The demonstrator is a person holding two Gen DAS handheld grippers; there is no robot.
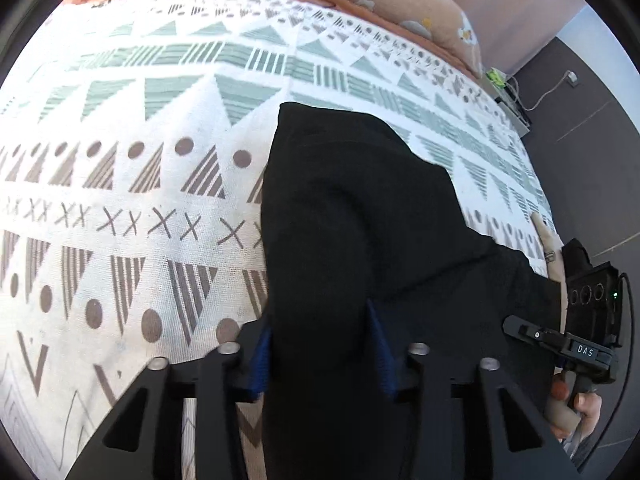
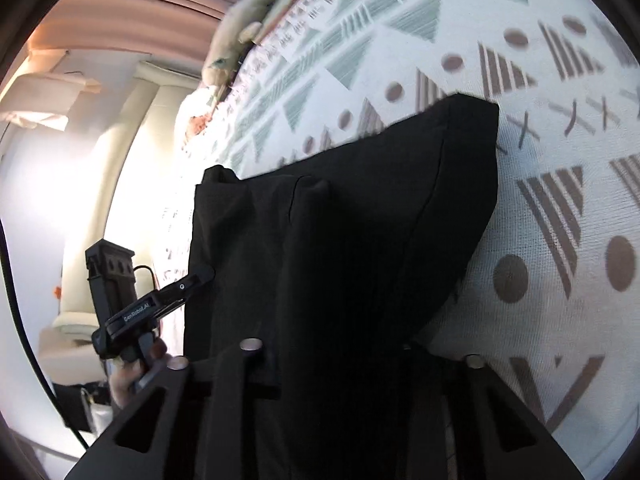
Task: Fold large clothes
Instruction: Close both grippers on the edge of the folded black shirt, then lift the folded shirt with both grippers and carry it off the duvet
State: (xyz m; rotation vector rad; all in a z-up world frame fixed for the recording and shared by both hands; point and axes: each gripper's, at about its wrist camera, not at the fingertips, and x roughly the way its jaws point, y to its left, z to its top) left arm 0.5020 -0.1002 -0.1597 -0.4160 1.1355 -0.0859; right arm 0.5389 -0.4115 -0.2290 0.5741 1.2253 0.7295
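Observation:
A black garment (image 1: 360, 208) lies partly on a white bedspread (image 1: 140, 200) printed with green and brown shapes. Its near end rises in a bunch between the blue pads (image 1: 262, 360) of my left gripper (image 1: 322, 356), which is shut on it. In the right wrist view the same garment (image 2: 360, 220) drapes over my right gripper (image 2: 332, 368) and hides its fingertips; the cloth hangs lifted from it, so it is gripped. Each view shows the other gripper at the garment's side, held in a hand (image 1: 580, 404).
The bedspread (image 2: 560, 200) spreads wide beyond the garment. An orange pillow (image 1: 420, 4) lies at the bed's far edge, with soft toys (image 2: 228, 52) nearby. Dark floor (image 1: 592, 140) with a cable and plug (image 1: 572, 78) borders the bed. Pale furniture (image 2: 60, 92) stands by a bright window.

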